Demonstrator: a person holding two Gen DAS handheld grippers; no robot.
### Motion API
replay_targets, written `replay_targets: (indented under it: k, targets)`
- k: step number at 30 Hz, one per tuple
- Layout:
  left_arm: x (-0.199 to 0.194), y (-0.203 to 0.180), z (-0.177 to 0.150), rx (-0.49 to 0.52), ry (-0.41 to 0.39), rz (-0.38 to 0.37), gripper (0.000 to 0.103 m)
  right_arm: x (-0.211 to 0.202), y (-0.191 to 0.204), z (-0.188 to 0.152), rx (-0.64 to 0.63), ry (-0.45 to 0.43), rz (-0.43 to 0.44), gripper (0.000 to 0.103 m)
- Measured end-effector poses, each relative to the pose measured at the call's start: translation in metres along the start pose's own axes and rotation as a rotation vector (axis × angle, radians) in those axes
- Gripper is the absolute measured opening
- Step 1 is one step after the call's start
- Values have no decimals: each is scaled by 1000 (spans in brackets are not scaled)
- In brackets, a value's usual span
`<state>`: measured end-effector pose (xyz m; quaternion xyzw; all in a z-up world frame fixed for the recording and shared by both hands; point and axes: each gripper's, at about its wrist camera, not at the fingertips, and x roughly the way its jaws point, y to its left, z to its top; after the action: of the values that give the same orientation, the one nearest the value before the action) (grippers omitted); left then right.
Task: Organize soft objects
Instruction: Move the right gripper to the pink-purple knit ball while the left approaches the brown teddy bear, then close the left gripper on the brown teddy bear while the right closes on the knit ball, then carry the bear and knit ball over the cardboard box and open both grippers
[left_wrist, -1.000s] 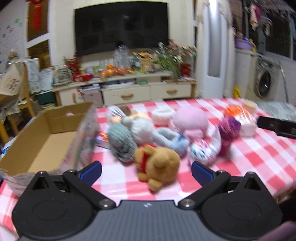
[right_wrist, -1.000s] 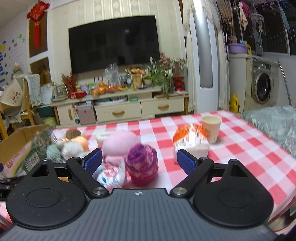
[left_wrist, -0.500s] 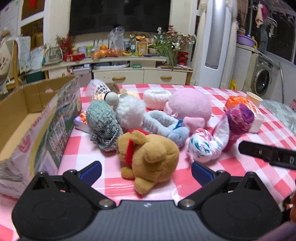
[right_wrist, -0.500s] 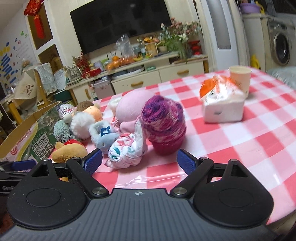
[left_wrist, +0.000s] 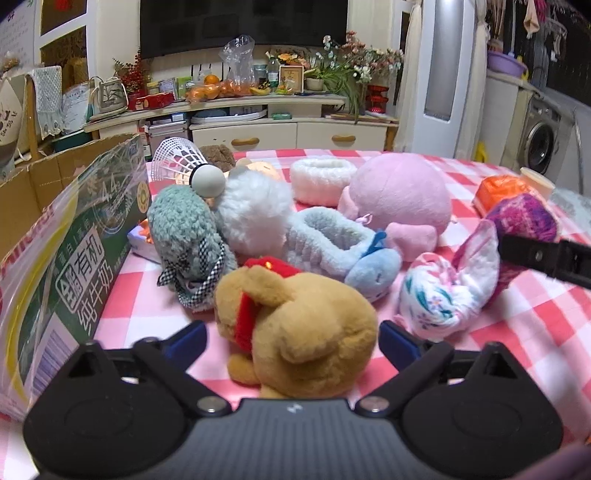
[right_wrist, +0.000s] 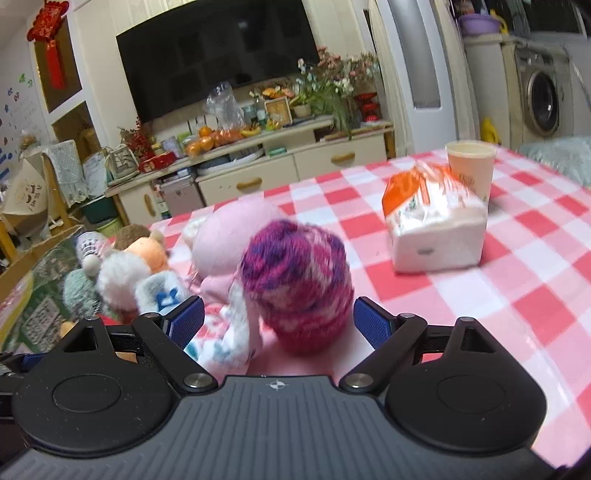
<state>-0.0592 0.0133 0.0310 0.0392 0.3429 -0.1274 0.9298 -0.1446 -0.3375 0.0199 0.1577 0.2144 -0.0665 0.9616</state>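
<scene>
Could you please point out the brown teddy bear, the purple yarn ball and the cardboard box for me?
brown teddy bear (left_wrist: 295, 325), left wrist view, on its back.
purple yarn ball (right_wrist: 295, 280), right wrist view, on its front face.
cardboard box (left_wrist: 74, 266), left wrist view, on its printed side wall.

The right gripper (right_wrist: 279, 319) stands spread around a purple yarn ball (right_wrist: 295, 280); a tissue pack (right_wrist: 436, 225) sits near the table's (right_wrist: 535, 280) far edge.

Plush brown bear (left_wrist: 295, 328), glossy checked tablecloth (right_wrist: 517, 280)
</scene>
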Motion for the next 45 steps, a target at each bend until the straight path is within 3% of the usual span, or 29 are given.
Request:
replay_targets:
  k: [4, 10, 11, 20, 31, 32, 34, 38, 45]
  targets:
    - [7, 3, 6, -2, 33, 6, 84, 6, -1, 5, -9, -13, -39, 103]
    - [7, -4, 15, 87, 41, -20, 78, 11, -19, 11, 48, -21, -83, 103]
    - [6, -4, 16, 95, 37, -29, 70, 11, -20, 12, 58, -21, -91, 103]
    - [2, -10, 22, 109, 46, -91, 70, 18, -11, 9, 46, 8, -99, 103]
    - [-17, -8, 31, 85, -20, -150, 70, 59, 0, 26, -12, 60, -118, 103]
    - [-19, -6, 33, 83, -28, -154, 70, 59, 1, 26, -18, 61, -120, 102]
    - [-23, -4, 35, 75, -42, -160, 70, 58, 3, 26, -29, 61, -108, 88]
    - [-31, 1, 38, 61, -70, -171, 70, 58, 10, 27, -86, 53, -128, 87]
    - [-47, 21, 44, 23, -118, -178, 70, 42, 4, 29, -63, 13, -120, 85]
